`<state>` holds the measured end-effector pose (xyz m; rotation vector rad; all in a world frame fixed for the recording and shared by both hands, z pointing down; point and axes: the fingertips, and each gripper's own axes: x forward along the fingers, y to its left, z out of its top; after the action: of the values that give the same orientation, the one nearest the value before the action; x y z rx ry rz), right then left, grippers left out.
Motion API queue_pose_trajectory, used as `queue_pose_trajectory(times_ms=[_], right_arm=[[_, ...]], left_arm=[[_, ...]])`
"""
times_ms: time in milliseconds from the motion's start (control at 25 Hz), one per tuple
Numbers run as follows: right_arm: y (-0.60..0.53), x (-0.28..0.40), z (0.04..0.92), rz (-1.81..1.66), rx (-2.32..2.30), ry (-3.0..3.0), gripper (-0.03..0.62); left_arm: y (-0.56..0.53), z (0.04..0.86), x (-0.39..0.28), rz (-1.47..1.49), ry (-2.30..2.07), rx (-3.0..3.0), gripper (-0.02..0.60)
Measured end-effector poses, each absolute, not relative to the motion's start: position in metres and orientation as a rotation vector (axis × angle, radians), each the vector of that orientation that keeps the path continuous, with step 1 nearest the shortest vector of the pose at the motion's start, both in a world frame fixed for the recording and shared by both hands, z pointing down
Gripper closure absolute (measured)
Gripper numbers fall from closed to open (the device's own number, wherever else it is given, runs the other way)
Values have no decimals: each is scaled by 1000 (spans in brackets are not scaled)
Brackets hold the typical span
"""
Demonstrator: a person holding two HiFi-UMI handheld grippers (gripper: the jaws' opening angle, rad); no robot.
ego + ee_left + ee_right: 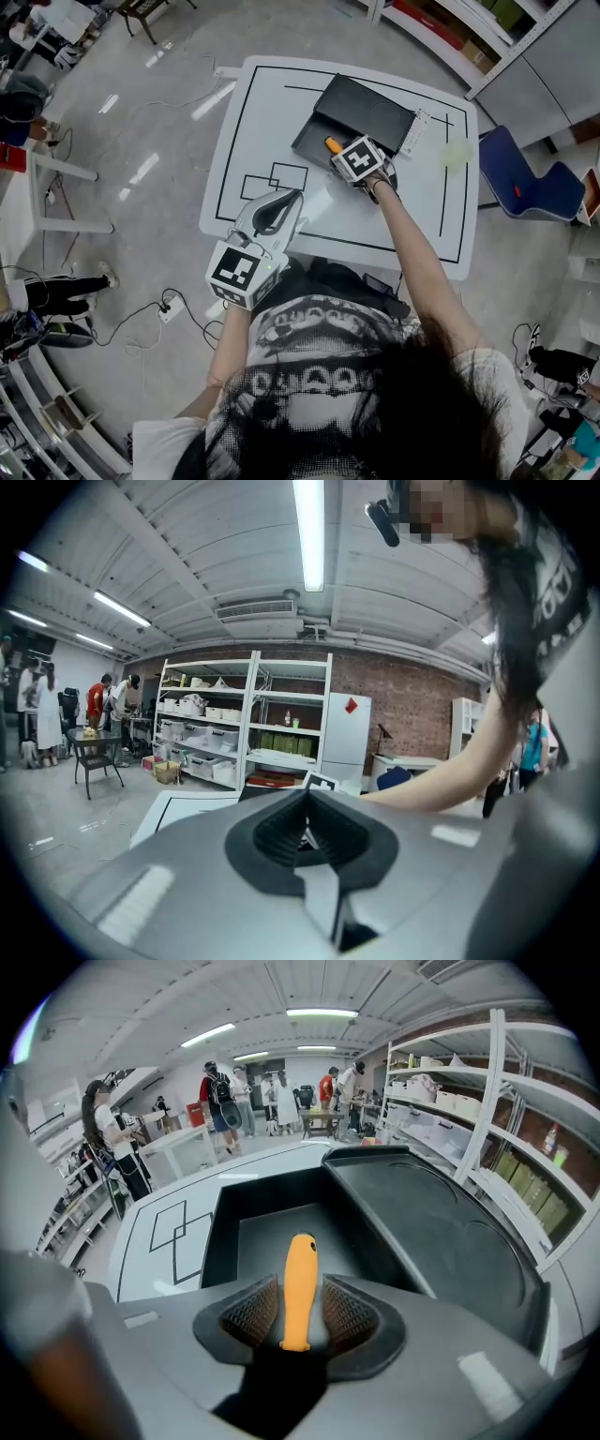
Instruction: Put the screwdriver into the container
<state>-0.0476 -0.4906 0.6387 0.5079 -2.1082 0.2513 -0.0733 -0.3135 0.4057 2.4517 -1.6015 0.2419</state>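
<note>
No word, number or brand can be read anywhere. The cubes on the left gripper (291, 202) and right gripper (336, 153) carry only black-and-white square markers, and the person's shirt (309, 366) bears a print too blurred to make out. A white cabinet (345, 738) shows one sign – a plain red diamond (351, 705).

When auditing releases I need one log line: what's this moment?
right hand-held gripper open | screwdriver between jaws, over container | left hand-held gripper shut, empty

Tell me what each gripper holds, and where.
Nothing is held: the screwdriver handle lies loose between the jaws of the right gripper; the left gripper is shut, empty.
</note>
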Motion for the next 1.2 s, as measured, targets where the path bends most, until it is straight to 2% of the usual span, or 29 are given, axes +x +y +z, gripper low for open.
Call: queue_pose_trajectory(times_ms=[480, 800, 1200], right_arm=[[-455, -45, 556, 347, 638, -2392, 472], [-394, -35, 499, 401, 706, -2556, 487], [-299, -29, 473, 474, 842, -2592, 502]], left_arm=[[-299, 403, -82, 238, -1569, 2469, 581], [-280, 401, -89, 249, -1492, 2505, 581], [-233, 401, -107, 246, -1405, 2537, 581]])
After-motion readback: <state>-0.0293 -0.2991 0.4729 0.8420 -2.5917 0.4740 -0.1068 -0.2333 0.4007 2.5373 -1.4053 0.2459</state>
